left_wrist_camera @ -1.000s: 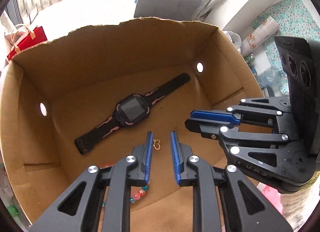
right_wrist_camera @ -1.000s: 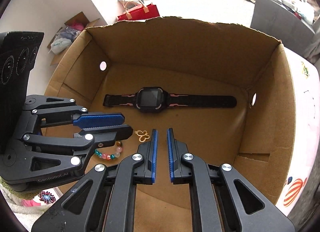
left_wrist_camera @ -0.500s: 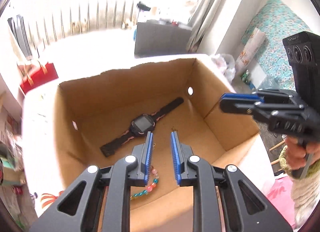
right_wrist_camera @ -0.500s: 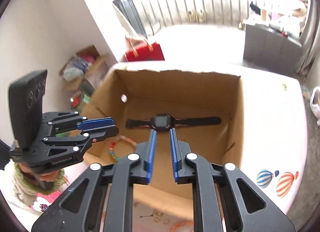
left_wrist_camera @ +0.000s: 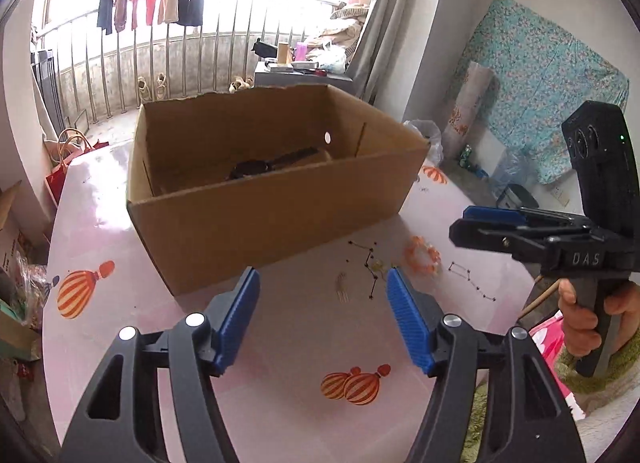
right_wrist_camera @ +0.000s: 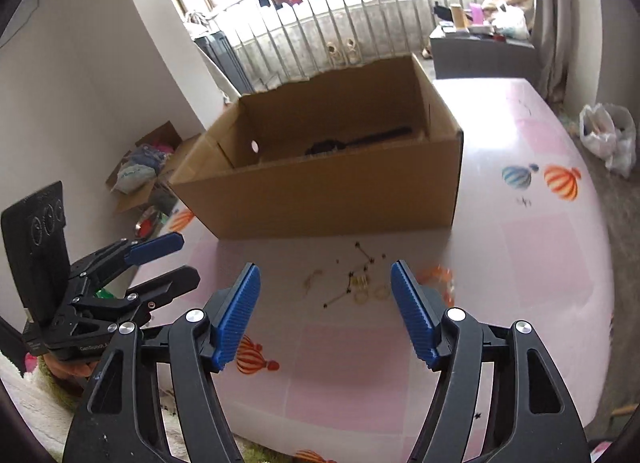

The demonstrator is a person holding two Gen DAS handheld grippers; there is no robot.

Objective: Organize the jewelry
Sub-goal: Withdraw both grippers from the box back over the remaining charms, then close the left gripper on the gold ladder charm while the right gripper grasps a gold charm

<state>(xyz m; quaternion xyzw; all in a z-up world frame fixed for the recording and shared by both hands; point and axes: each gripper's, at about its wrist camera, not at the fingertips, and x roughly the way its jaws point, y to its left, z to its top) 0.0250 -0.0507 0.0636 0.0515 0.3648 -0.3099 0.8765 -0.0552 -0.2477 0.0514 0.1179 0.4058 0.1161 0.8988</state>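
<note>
Orange bead bracelet [left_wrist_camera: 421, 259] — blurred, tabletop

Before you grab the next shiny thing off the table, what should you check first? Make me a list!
1. Left hand-held gripper open and empty: ok; its jaws have just been opening, nothing between them.
2. Right hand-held gripper open and empty: ok; also just opened.
3. Jewelry left to pick: ok; an orange bracelet and small gold pieces lie on the table, in front of the cardboard box.
4. Watch already inside the box: ok.
5. Exact kind of the small gold pieces: cannot tell, too blurred.
6. Grippers clear of each other: ok, they are apart.
</note>
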